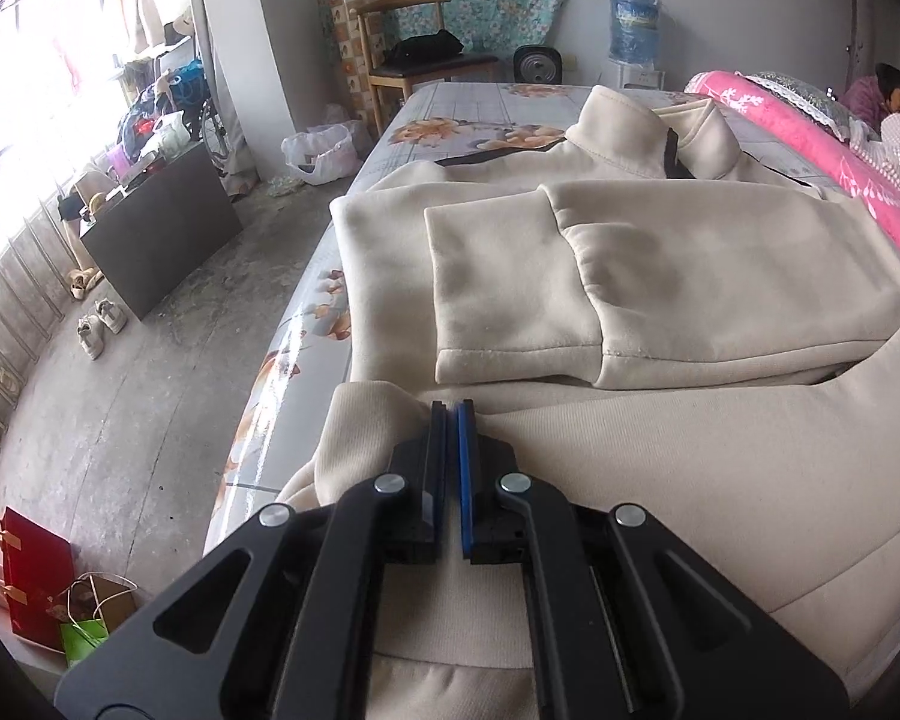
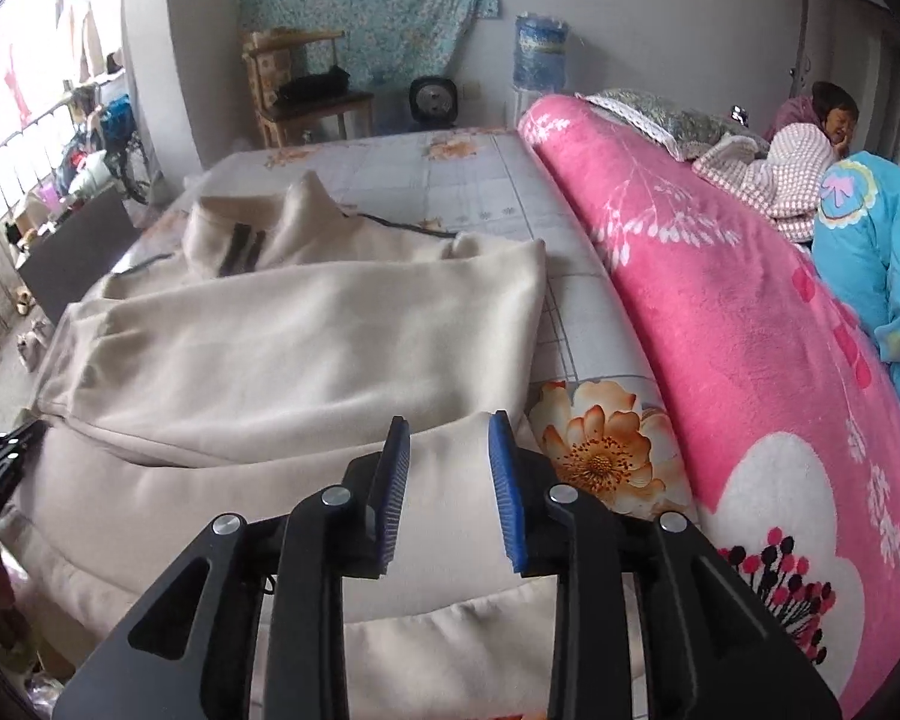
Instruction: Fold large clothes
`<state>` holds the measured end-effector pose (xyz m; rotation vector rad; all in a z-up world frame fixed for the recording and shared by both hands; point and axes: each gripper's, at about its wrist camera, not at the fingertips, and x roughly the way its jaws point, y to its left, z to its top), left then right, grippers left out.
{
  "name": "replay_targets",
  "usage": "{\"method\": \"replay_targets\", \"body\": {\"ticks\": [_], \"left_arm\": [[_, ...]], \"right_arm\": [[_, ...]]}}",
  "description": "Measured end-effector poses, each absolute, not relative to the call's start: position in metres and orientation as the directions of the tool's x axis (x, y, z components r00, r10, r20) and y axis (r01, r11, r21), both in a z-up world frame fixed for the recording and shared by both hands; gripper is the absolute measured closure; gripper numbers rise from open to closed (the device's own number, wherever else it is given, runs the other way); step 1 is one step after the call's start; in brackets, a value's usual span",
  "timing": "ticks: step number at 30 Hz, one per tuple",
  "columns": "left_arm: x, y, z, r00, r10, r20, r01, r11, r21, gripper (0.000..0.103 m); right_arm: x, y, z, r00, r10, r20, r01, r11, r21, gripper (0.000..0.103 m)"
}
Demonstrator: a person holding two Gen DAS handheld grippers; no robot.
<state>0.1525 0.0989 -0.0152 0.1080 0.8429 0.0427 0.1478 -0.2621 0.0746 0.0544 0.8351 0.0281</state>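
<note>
- Fleecy cream jacket [image 1: 660,264]: soft, bulky, floppy; I'd grip its hem corners.
- Left gripper [image 1: 453,414] pinches the hem.
- Right gripper [image 2: 450,426] part-open, holding nothing.

A jacket [image 1: 660,276] lies spread on the bed [image 1: 486,102], collar [image 1: 618,120] toward the far end and both sleeves [image 1: 510,300] folded across its body. The left tongs [image 1: 453,414] sit at the jacket's near hem [image 1: 390,420], on its left side; the right tongs [image 2: 447,426] hover over the hem [image 2: 450,450] at its right side. A rolled blanket [image 2: 720,330] lies along the bed just right of the jacket, with a person [image 2: 810,144] beyond it. A chair [image 1: 414,60] stands behind the bed's far end. Left of the bed, on the floor [image 1: 150,396], stand a low cabinet [image 1: 162,234], shoes [image 1: 99,324] and bags [image 1: 36,576].
</note>
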Motion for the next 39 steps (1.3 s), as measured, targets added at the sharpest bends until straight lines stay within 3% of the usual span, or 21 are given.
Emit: {"method": "replay_targets", "body": {"ticks": [8,17,22,25,28,32,39], "left_arm": [[0.153,0.098,-0.015,0.663,0.08,-0.744,0.006,0.994,0.113,0.1],[0.156,0.103,-0.015,0.652,0.038,-0.757,0.013,0.998,0.061,0.098],[0.138,0.13,0.005,0.681,-0.142,-0.718,0.034,0.986,-0.162,0.087],[0.112,0.127,0.02,0.681,-0.317,-0.66,0.167,0.945,-0.282,0.085],[0.091,0.105,0.015,0.589,-0.456,-0.667,0.293,0.89,-0.35,0.085],[0.077,0.078,-0.016,0.519,-0.412,-0.749,0.299,0.908,-0.293,0.085],[0.067,0.083,-0.018,0.571,-0.347,-0.744,0.269,0.935,-0.229,0.085]], "right_arm": [[0.146,-0.151,0.045,0.433,0.416,-0.799,-0.404,0.883,0.24,0.075],[0.167,-0.114,0.013,0.357,0.41,-0.839,-0.469,0.856,0.218,0.085],[0.166,-0.116,0.012,0.366,0.409,-0.836,-0.47,0.856,0.213,0.086],[0.166,-0.116,0.013,0.37,0.407,-0.835,-0.464,0.86,0.213,0.086],[0.166,-0.117,0.013,0.372,0.408,-0.834,-0.46,0.861,0.215,0.086],[0.166,-0.118,0.013,0.371,0.406,-0.835,-0.457,0.863,0.217,0.086],[0.166,-0.117,0.013,0.375,0.402,-0.835,-0.458,0.864,0.21,0.086]]}}
